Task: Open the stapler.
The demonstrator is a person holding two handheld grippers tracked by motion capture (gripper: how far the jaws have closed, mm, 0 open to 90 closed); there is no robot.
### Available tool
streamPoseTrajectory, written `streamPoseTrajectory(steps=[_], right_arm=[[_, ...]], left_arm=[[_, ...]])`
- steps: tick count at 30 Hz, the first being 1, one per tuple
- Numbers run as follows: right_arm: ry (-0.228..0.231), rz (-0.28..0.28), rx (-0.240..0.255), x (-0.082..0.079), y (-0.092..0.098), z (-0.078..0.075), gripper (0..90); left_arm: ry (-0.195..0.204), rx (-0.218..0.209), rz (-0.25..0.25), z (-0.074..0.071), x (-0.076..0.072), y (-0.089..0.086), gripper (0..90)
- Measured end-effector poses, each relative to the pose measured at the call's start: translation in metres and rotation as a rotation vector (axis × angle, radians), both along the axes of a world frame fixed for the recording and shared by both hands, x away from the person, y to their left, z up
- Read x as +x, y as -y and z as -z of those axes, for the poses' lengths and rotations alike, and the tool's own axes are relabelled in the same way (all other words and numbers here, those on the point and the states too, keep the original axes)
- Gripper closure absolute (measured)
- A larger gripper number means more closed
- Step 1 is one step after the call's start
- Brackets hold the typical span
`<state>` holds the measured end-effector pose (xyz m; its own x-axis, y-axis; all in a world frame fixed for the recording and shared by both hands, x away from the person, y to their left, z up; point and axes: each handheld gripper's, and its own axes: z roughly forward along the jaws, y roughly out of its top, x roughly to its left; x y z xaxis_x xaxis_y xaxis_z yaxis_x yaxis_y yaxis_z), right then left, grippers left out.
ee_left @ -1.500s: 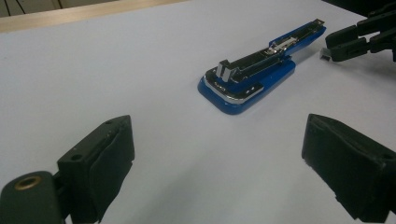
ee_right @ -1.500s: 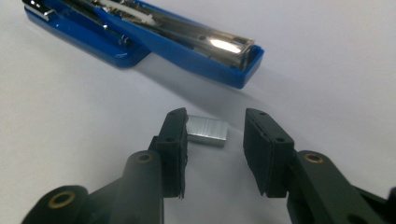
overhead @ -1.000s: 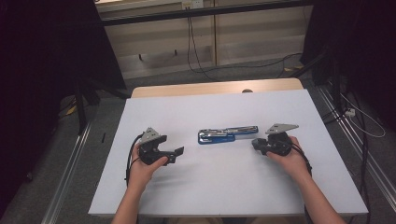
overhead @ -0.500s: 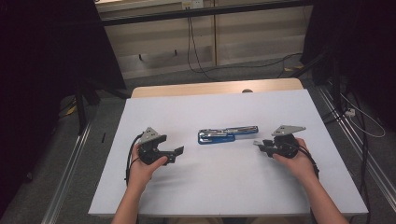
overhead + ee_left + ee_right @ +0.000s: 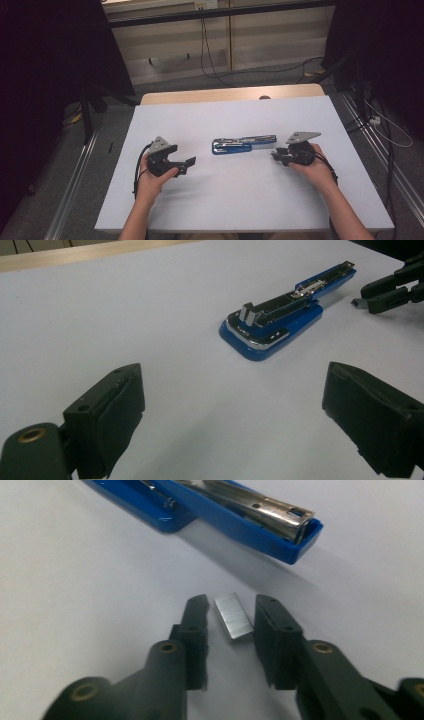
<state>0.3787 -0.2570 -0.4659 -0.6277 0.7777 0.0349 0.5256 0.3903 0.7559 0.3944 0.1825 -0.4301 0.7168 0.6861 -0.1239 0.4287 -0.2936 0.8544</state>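
A small strip of staples [image 5: 233,616] lies on the white table [image 5: 240,200], just beside the open end of the blue stapler [image 5: 243,143]. The strip is light, stiff and brittle, best pinched across its long flat sides. The right gripper [image 5: 231,612] straddles it, jaws just narrowed, one pad touching, not yet clamped; since a second ago it has shifted slightly outward. The left gripper [image 5: 232,410] rests wide open and empty.

Stapler [image 5: 235,517]: glossy blue plastic w/ shiny metal magazine. Staple strip [image 5: 233,616]: brushed silver metal. Right tool [image 5: 231,630] & left tool [image 5: 250,425]: matt black plastic. Tabletop [image 5: 225,195]: smooth matt white; back edge [image 5: 225,94] wood.
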Motion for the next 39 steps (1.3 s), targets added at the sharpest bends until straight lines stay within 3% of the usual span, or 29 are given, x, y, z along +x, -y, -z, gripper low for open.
streamPoseTrajectory(steps=[6,16,29,34,39], right_arm=[[-0.023,0.007,0.029,0.000,0.002,0.000,78.9],[-0.010,0.006,0.020,0.002,-0.003,0.001,74.8],[-0.008,0.007,0.019,0.003,-0.004,0.001,79.1],[-0.023,0.021,0.083,0.002,0.004,-0.001,79.1],[-0.020,0.025,0.093,-0.001,0.008,-0.005,79.1]], left_arm=[[0.003,-0.005,-0.002,0.000,0.000,0.000,10.3],[-0.001,-0.015,-0.002,0.000,0.001,-0.001,10.5],[0.005,-0.015,-0.002,0.000,0.000,-0.002,10.5],[0.010,-0.028,-0.008,-0.001,0.001,-0.004,10.8],[0.011,-0.032,-0.007,-0.002,0.001,-0.005,10.8]])
